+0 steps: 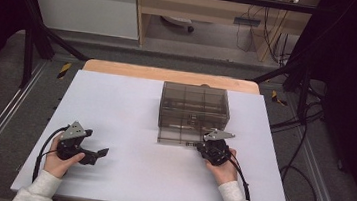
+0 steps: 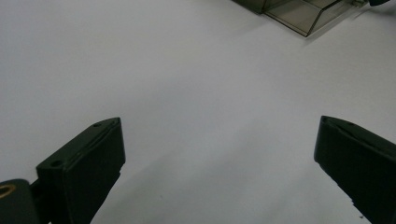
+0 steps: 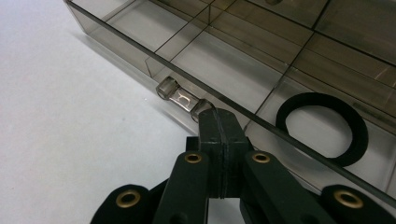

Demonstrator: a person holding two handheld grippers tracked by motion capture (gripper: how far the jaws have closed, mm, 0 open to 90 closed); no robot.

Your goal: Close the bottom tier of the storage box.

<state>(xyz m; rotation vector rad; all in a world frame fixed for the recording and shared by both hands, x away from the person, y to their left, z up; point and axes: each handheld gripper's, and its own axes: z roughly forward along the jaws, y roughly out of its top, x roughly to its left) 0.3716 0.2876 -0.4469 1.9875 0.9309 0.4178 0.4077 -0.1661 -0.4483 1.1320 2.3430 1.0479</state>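
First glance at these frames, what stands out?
The smoky transparent compartment box at the middle of the white table. The right tool is shut at the clear handle on the box's front edge; whether it actually grips it is hard to tell. A black ring lies in the compartment just behind. The left tool stands open over bare table at the left.

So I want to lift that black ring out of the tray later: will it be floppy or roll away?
The black ring lies flat in a compartment of the smoky plastic drawer, so rolling seems unlikely. Its thin, matte band looks rubbery, so probably light and somewhat bendy. The smooth drawer floor may let it slide.
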